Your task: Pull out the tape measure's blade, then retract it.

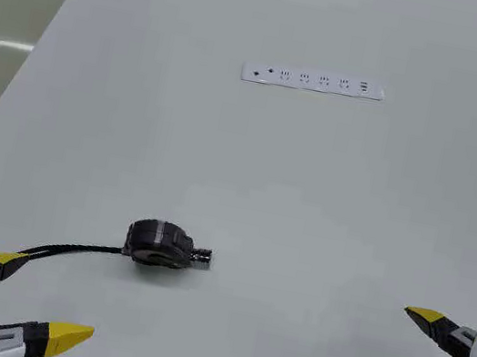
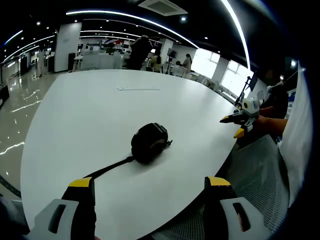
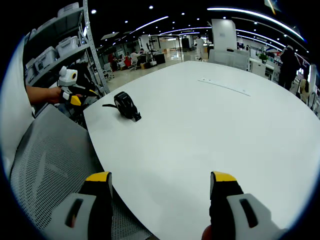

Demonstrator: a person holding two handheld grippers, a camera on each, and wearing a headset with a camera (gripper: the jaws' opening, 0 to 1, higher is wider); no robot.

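Tape measure [image 1: 159, 243] | on table [image 1: 325, 212] | ahead of left fingers [image 1: 67, 337] | untouched

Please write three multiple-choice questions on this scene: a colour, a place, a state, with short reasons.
1. Jaw tips of left gripper and right gripper: A red; B yellow; C green.
2. The tape measure lies: A nearer the left gripper; B nearer the right gripper; C midway.
3. The left gripper is: A shut on the tape measure; B open, empty; C shut, empty.
Answers: B, tips show yellow; A, it lies left on the table; B, its jaws stand apart, nothing between.
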